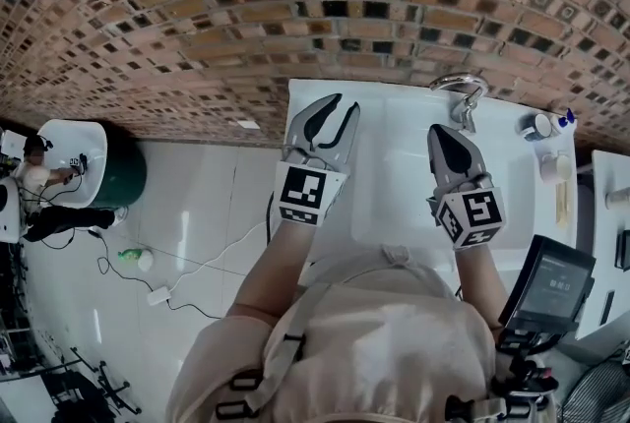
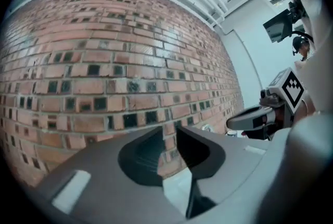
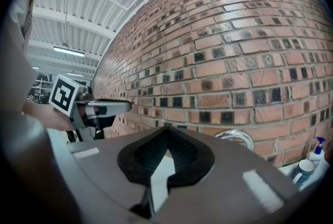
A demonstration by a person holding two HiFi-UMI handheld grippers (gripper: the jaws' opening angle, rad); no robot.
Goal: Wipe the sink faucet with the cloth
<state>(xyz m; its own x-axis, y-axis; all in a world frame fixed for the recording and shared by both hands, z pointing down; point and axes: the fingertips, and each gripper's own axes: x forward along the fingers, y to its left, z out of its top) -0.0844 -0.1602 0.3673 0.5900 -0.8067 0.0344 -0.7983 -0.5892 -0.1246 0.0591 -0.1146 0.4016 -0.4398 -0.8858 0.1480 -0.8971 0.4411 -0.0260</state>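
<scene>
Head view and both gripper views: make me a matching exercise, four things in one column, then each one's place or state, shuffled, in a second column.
Things
1. curved chrome faucet
2. left gripper
3. right gripper
4. blue-capped bottle

Places and states
A. jaws together, nothing held
B. on the white sink top, right of the faucet
C. jaws apart, nothing between them
D. at the back edge of the sink top, by the red brick wall

Pairs: 1-D, 2-C, 3-A, 4-B
</scene>
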